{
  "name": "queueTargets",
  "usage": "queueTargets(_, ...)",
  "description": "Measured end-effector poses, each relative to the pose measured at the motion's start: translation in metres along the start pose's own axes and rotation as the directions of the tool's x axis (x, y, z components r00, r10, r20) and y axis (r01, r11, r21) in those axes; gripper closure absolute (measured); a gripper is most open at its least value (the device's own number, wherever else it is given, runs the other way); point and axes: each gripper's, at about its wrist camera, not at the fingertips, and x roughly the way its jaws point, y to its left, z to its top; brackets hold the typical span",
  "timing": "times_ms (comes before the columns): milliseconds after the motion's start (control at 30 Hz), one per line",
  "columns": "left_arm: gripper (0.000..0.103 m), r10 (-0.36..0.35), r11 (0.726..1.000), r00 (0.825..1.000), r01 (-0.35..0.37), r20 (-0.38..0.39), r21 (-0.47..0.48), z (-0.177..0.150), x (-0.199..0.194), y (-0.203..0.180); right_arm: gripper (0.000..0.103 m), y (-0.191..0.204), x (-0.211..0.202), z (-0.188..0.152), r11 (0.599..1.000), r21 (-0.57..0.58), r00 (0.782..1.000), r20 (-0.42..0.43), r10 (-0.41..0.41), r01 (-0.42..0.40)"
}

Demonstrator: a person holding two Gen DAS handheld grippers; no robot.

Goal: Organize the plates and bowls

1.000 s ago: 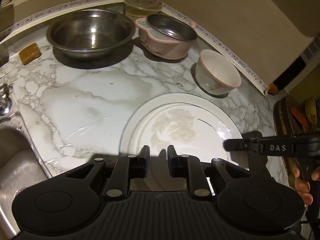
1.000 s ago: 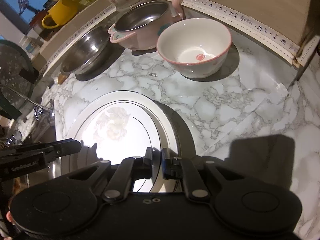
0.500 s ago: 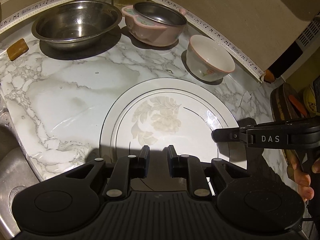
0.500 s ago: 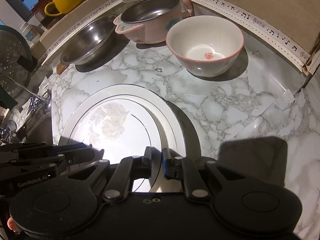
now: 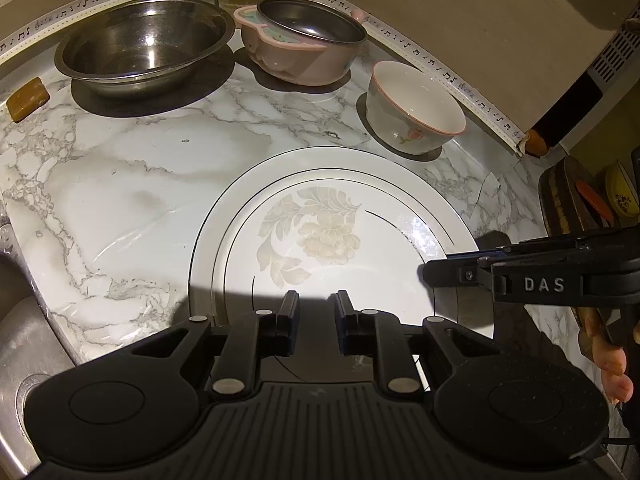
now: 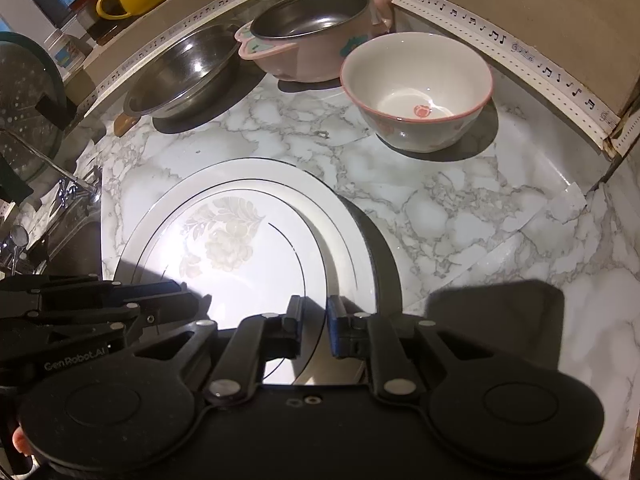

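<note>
White letters "DAS" stand on the side of the right hand-held gripper (image 5: 438, 274), to the right of the floral plate (image 5: 320, 232). "GenRobot.AI" is printed on the left hand-held gripper (image 6: 176, 300), left of that plate. Black music notes run along the white trim strip (image 6: 520, 46) behind the tabletop (image 6: 440, 208).

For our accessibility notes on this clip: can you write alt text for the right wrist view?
A large white floral plate lies on a marble counter, its near rim between the slightly parted right claw. Behind stand a pink-rimmed bowl, a pink pot and a steel bowl; the left claw enters from the left.
</note>
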Motion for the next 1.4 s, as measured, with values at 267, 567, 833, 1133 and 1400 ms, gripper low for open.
queueTargets(267, 0.085, -0.011, 1.000, 1.000, 0.011, 0.006, -0.002, 0.000, -0.004, -0.001, 0.078, 0.004, -0.009, -0.001, 1.000, -0.020, 1.000, 0.013, 0.005, -0.005)
queueTargets(567, 0.085, 0.009, 0.998, 0.997, -0.014, 0.078, 0.056, 0.005, -0.026, -0.011, 0.070, 0.018, -0.024, -0.001, 0.996, -0.090, 0.998, 0.058, 0.021, -0.016)
queueTargets(833, 0.073, 0.067, 0.995, 0.987, -0.077, 0.148, 0.065, 0.010, -0.045, -0.008, 0.057, 0.031, -0.039, 0.002, 0.988, -0.153, 0.993, 0.114, 0.028, -0.010)
queueTargets(1133, 0.038, 0.123, 0.990, 0.969, -0.133, 0.214, 0.034, 0.021, -0.060, 0.005, 0.043, 0.037, -0.046, 0.012, 0.986, -0.167, 0.986, 0.160, 0.043, -0.016)
queueTargets(1400, 0.029, 0.201, 0.979, 0.944, -0.201, 0.262, -0.027, 0.040, -0.071, 0.025, 0.022, 0.049, -0.045, 0.037, 0.984, -0.174, 0.976, 0.207, 0.066, -0.029)
